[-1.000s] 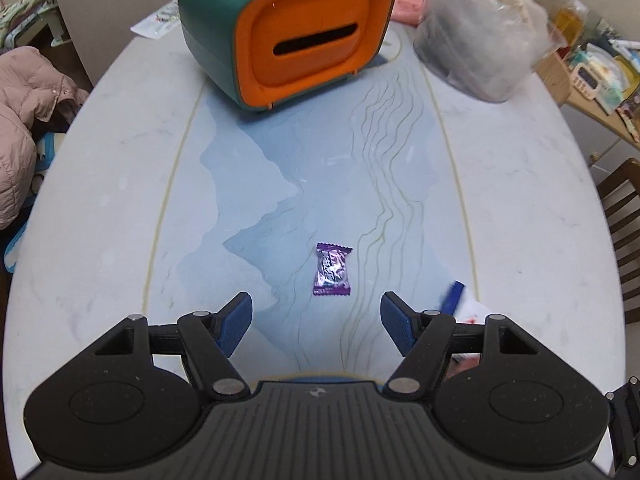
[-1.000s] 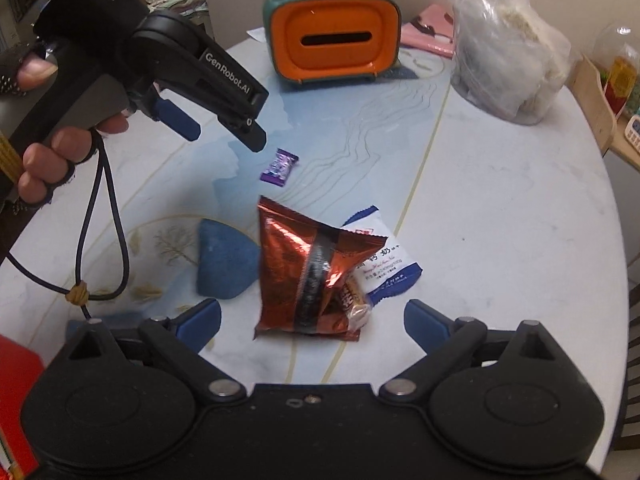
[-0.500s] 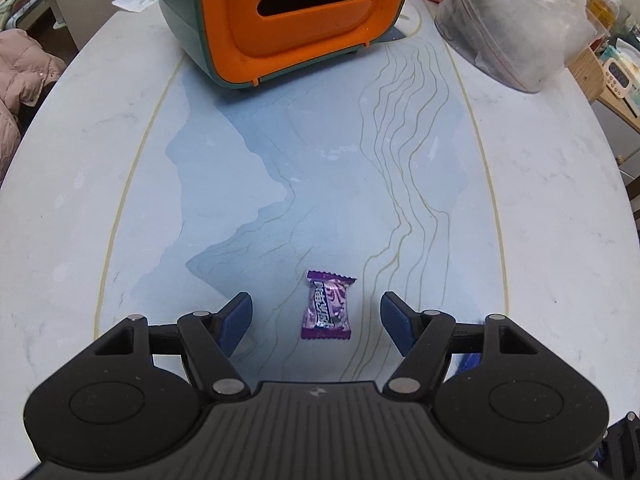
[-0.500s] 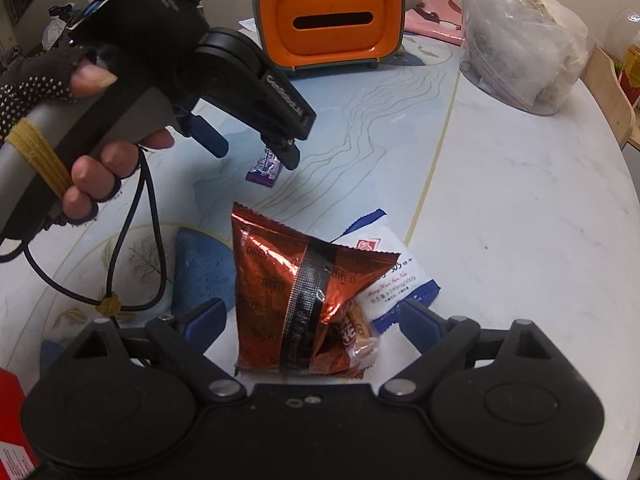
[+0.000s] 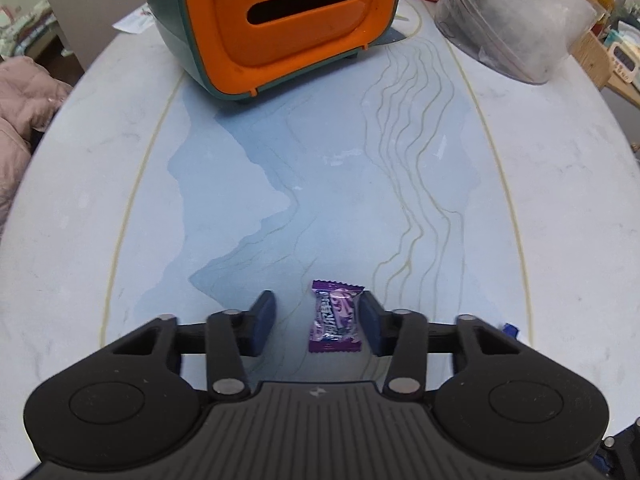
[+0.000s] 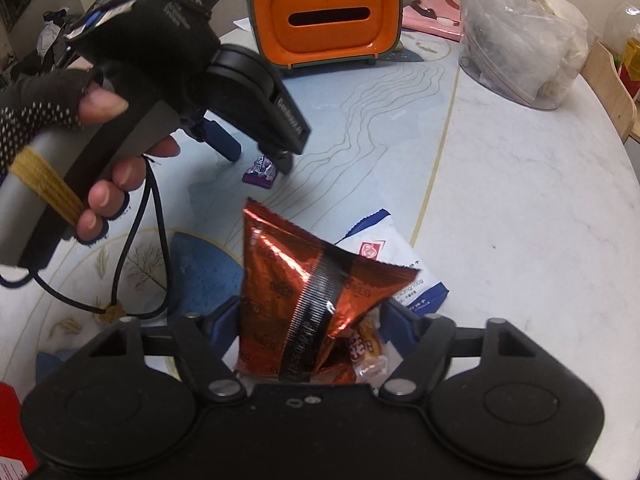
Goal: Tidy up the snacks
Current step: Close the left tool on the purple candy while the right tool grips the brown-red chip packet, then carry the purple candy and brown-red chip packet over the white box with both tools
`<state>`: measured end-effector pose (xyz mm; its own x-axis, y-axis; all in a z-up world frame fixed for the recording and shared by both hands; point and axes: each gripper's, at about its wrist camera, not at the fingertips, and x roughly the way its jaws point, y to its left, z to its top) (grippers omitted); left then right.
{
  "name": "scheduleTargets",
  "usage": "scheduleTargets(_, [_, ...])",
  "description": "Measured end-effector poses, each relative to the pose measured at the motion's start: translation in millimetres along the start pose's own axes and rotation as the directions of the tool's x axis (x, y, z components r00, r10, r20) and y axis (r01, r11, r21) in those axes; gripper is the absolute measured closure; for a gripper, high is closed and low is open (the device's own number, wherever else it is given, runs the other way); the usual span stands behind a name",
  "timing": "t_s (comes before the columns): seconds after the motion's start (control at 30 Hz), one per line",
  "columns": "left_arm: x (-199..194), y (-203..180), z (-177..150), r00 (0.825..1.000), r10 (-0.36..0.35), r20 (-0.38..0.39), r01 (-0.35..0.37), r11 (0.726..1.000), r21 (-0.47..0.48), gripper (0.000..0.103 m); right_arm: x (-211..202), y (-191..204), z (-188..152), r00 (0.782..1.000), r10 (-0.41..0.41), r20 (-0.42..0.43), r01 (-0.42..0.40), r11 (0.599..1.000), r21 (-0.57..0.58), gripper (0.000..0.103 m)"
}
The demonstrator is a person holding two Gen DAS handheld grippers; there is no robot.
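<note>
Nothing sorted yet: our left gripper [image 5: 316, 322] closes around the candy [image 5: 335, 316], right gripper [image 6: 312, 330] closes around the chip bag [image 6: 308, 300], neither clamped.

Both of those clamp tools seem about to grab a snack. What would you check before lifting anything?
1. Purple candy sits between the left gripper's jaws: ok, off-centre, against one pad.
2. Left jaws fully pinching it: not ok, closing, a gap remains on one side.
3. Red foil bag between the right gripper's closing jaws: ok.
4. Right grip firm on the bag: cannot tell.
5. Only the bag caught: cannot tell; a small yellow packet lies beneath it.
6. White and blue packet clear of the jaws: ok.
</note>
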<state>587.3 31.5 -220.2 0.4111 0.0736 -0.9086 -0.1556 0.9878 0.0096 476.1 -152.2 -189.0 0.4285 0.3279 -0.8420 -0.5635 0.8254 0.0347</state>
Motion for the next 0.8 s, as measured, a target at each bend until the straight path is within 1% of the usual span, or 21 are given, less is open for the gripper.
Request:
scheduleTargets(0.07, [-1,0,-2,1.000,-0.003,0.008,0.003,1.000,0.002,0.077,0,0,0,1.000,-0.001,-0.002,0.001,1.000,0.009,0.034])
scheduleTargets(0.1, [-2,0,-2,1.000,-0.003,0.009,0.003,1.000,-0.002,0.082,-1,0,0,1.000,-0.001,0.001,0.001,1.000,0.008,0.037])
scheduleTargets(0.17, [-2,2,-1,1.000,-0.006,0.012,0.006,1.000,-0.009,0.083,0,0,1,1.000,-0.008,0.002,0.008,1.000,0.006,0.039])
scheduleTargets(0.23, [-4,5,-1,1.000,-0.014,0.010,0.014,1.000,-0.019,0.084,-2,1,0,1.000,-0.014,0.006,0.014,1.000,0.008,0.043])
scheduleTargets(0.33, [-8,11,-2,1.000,-0.024,0.007,0.025,0.999,-0.038,0.085,-6,0,-3,1.000,-0.014,0.010,0.014,1.000,0.025,0.047])
scheduleTargets(0.57, [-33,26,-9,0.998,-0.070,0.008,0.071,0.994,-0.085,0.085,-24,1,-8,1.000,0.006,0.018,-0.007,0.997,0.078,0.048])
scheduleTargets(0.8, [-79,29,-21,0.995,-0.096,0.029,0.098,0.993,-0.068,0.085,-61,9,-10,0.999,0.002,0.042,-0.006,0.996,0.092,0.048])
